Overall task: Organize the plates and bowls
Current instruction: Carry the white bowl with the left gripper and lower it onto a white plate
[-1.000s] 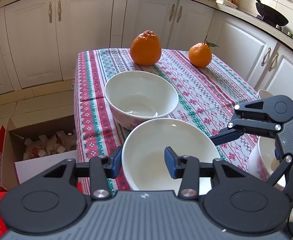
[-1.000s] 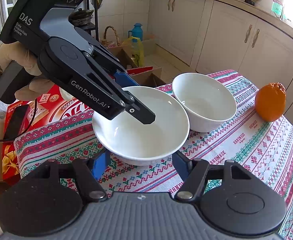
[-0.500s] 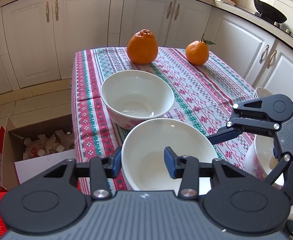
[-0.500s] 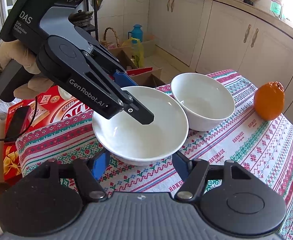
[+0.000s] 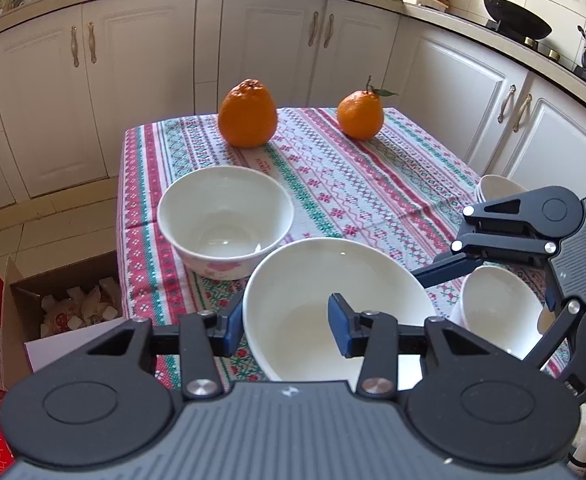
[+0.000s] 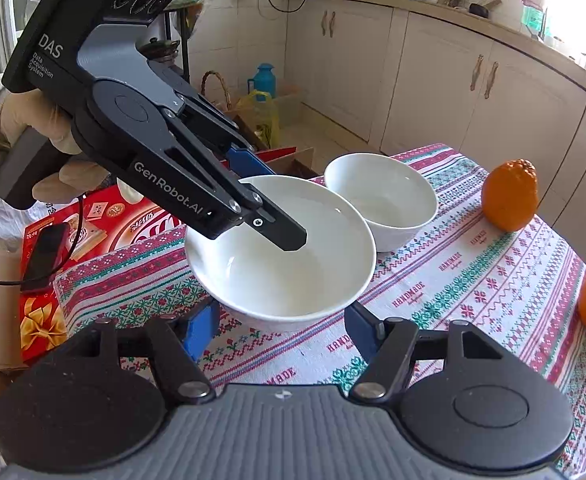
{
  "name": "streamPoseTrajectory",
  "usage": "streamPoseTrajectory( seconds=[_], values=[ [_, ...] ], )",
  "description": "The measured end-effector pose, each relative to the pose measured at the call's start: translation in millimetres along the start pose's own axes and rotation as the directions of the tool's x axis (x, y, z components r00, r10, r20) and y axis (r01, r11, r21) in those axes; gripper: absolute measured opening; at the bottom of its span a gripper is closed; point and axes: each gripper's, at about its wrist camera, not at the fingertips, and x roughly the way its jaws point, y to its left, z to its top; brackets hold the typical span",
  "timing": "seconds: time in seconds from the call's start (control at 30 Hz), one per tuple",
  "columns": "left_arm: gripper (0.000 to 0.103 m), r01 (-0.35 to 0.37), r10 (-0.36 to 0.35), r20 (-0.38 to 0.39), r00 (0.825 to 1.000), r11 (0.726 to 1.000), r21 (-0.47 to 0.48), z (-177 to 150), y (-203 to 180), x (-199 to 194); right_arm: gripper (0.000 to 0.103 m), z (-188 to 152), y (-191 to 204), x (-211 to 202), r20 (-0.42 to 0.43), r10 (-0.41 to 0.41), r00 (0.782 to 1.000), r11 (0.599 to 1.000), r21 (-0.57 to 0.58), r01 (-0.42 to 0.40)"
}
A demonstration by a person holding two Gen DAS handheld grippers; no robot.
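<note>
A bench covered by a red, green and white patterned cloth [image 5: 373, 184] carries the dishes. Nearest the cameras is a wide, shallow, plain white ceramic bowl [image 5: 333, 300], glossy and empty; in the right wrist view it appears lifted slightly off the cloth, tilted a little. Just behind it stands a deeper white ceramic bowl with a faint pink print on its outer wall [image 5: 225, 228], upright on the cloth. The left tool [image 5: 281, 326], held by a light-gloved hand [image 6: 25, 148], angles down from the bench's edge; its fingers straddle the wide bowl's near rim, one blue pad [image 5: 341, 328] inside, the other outside, clamped on the wall. The right tool [image 6: 281, 330] sits low, its jaws spread apart on either side of the same bowl's underside, and contact cannot be told. To its side rest smaller white bowls [image 5: 497, 312]. Two oranges, a large knobbly one [image 5: 247, 114] and a smaller one with a leaf [image 5: 360, 114], stand at the far end.
</note>
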Motion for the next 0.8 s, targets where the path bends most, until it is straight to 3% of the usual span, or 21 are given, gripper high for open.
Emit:
streamPoseTrajectory(
  seconds=[0.8],
  values=[
    [0.043, 0.067, -0.073, 0.039, 0.997, 0.987, 0.143, 20, -100, -12, 0.073, -57, 0, -97, 0.074, -0.118, 0.990, 0.992, 0.059, 0.114]
  ],
)
